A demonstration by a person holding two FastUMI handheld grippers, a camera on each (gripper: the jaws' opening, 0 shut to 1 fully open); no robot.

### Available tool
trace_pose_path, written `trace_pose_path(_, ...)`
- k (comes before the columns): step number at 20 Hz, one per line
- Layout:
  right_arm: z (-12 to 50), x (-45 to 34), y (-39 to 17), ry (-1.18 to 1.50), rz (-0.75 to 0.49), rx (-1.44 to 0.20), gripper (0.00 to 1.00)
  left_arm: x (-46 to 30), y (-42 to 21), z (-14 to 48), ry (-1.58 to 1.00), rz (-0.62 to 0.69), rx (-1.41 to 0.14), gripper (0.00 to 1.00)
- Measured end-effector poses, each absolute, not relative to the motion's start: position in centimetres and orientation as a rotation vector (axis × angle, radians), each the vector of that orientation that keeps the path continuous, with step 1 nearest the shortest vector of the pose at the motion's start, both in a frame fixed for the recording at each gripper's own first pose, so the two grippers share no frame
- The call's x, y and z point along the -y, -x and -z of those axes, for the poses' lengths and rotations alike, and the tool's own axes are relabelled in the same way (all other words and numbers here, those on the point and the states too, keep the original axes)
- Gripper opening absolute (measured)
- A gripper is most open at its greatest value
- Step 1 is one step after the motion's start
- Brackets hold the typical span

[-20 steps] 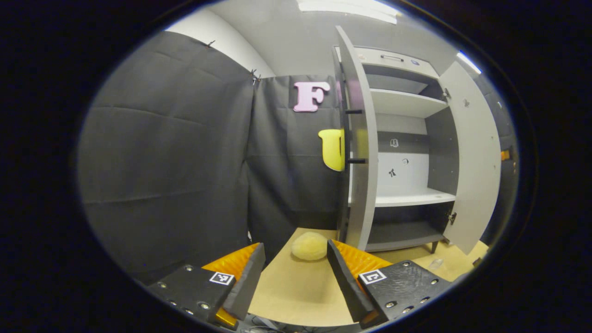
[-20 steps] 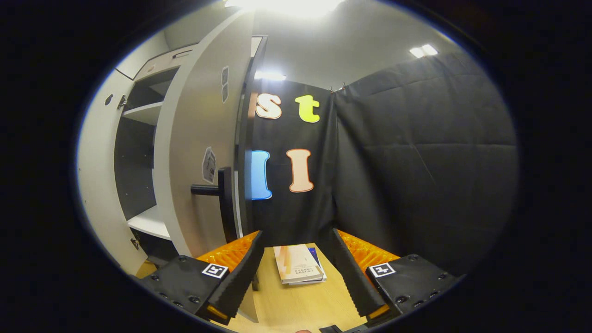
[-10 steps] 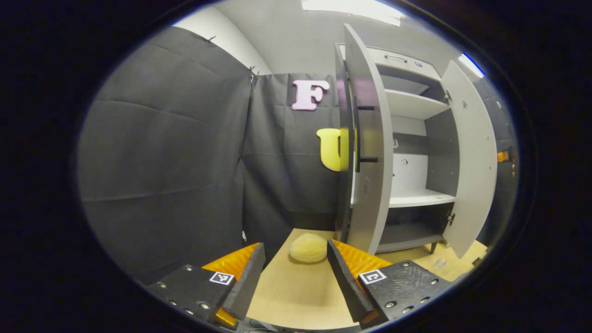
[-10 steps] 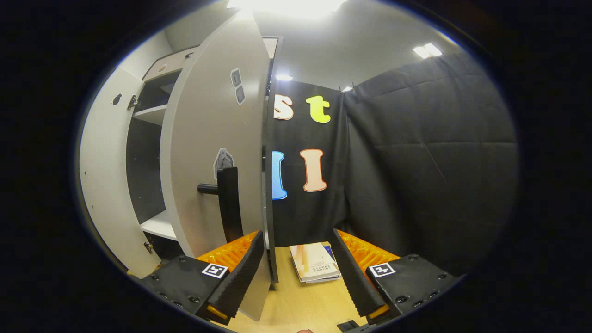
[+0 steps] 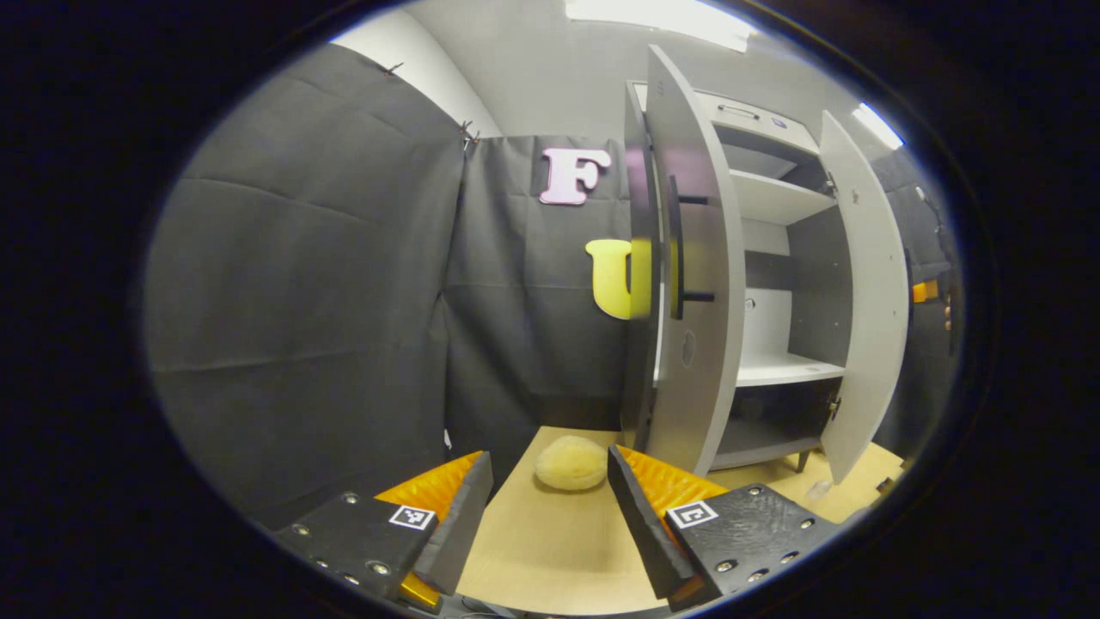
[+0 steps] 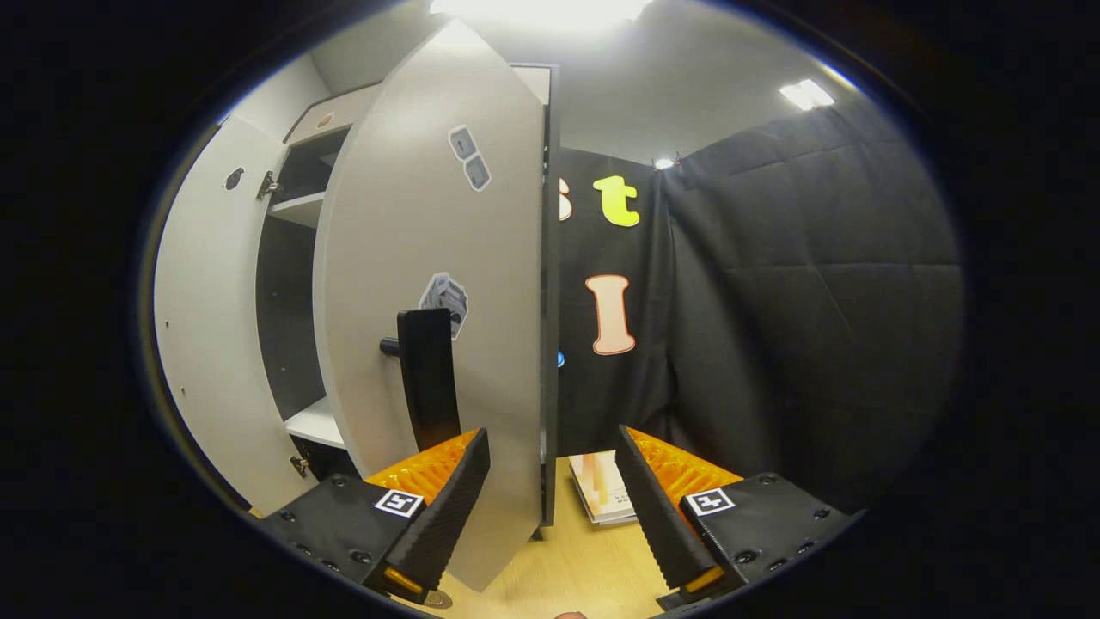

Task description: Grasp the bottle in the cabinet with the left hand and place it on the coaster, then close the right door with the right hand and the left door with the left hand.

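Both doors of the cabinet (image 5: 773, 284) stand partly open, and your right gripper (image 6: 550, 507) sits spread wide, holding nothing, with the right door (image 6: 447, 284) edge between its fingers. Push on the panel below the black handle (image 6: 427, 378) (not on it) and follow the hinge arc. Your left gripper (image 5: 548, 516) is wide and empty too, low over the table (image 5: 550, 550) near the left door (image 5: 692, 275). No bottle can be made out on the shelves.
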State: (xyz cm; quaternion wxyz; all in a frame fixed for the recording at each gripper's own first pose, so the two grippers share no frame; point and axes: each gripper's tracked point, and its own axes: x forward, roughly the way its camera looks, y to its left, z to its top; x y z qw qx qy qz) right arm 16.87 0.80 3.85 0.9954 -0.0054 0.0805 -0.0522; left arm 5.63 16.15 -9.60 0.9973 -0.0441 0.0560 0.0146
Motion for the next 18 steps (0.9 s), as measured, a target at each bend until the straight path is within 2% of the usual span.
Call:
trace_pose_path(2,-3.7,-2.4,-17.4,0.008,0.077,-0.160,0.95,-16.9,-5.4,9.7,0.090,-0.039,-0.113,0.82)
trace_pose_path(3,-3.6,-3.3,-17.7,0.002,0.058,-0.160,0.92,-17.3,-5.3,9.7,0.090,-0.044,-0.114,0.82)
trace_pose_path(5,-3.7,-4.9,-18.2,-0.010,0.024,-0.157,0.95,-18.1,-5.0,9.7,0.091,-0.056,-0.114,0.82)
trace_pose_path(6,-3.9,-5.8,-18.5,-0.013,0.008,-0.149,0.92,-18.4,-4.9,9.8,0.089,-0.062,-0.113,0.82)
trace_pose_path(7,-3.9,-6.4,-18.8,-0.014,-0.005,-0.146,0.95,-18.9,-4.7,9.8,0.087,-0.069,-0.113,0.82)
trace_pose_path(8,-3.8,-7.0,-19.1,-0.013,-0.012,-0.147,0.92,-19.3,-4.5,9.8,0.087,-0.077,-0.115,0.82)
trace_pose_path(9,-3.8,-7.5,-19.4,-0.011,-0.017,-0.146,0.95,-19.7,-4.4,9.9,0.089,-0.084,-0.116,0.82)
trace_pose_path(18,-3.4,-8.3,-19.6,-0.020,-0.004,-0.133,0.95,-21.1,-4.3,10.2,0.082,-0.099,-0.146,0.83)
